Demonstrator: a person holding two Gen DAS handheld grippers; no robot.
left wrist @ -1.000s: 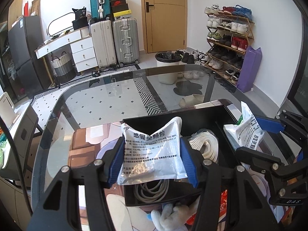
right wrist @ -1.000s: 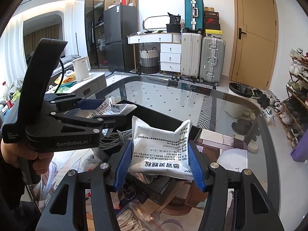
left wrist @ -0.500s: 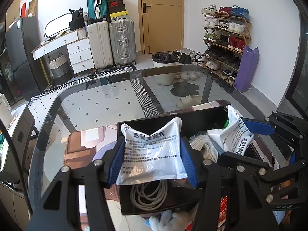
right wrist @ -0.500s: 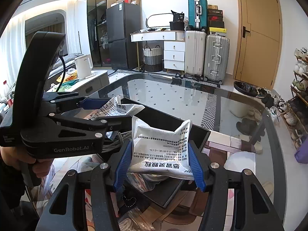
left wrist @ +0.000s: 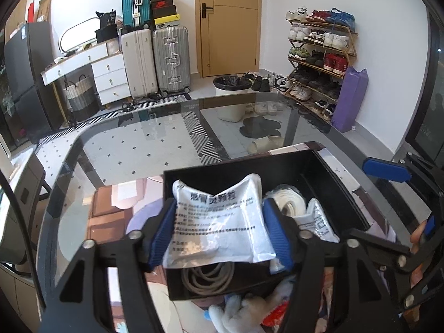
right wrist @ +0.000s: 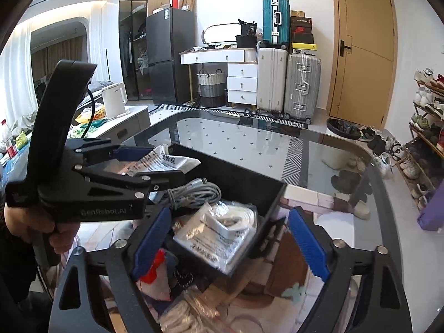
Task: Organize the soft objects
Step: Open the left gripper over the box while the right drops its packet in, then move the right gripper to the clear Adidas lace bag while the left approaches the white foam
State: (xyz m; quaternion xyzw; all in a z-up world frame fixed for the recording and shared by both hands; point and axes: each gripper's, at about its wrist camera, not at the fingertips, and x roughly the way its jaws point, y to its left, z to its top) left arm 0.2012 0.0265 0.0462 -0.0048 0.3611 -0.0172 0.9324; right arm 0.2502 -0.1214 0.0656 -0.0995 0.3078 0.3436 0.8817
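- Left gripper (left wrist: 219,229): its blue pads stood against both side edges of a white printed sachet (left wrist: 219,222), held above the black bin (left wrist: 341,194). The jaws had just been opening, so the hold was probably loosening; whether the pads bore any pressure could not be told.
- Right gripper (right wrist: 227,244): jaws spread wide after just opening, nothing between the pads. A second white sachet (right wrist: 219,238) lay in the near corner of the bin, on the white strap coil (right wrist: 230,222).
- Step in hand, as judged: letting the first sachet drop into the bin. It would go best with the jaws opened fully while centred over the bin, so the pouch falls flat and does not catch on the near wall.
- Contents in the way: a grey cable coil (left wrist: 206,274) lay directly beneath the held sachet, and the strap coil and second sachet filled the other side, leaving little bare floor.
- Surroundings: a white plush toy (left wrist: 236,313) and a red item (right wrist: 151,274) lay outside the bin on the glass table (left wrist: 133,149), apparently not yet sorted.
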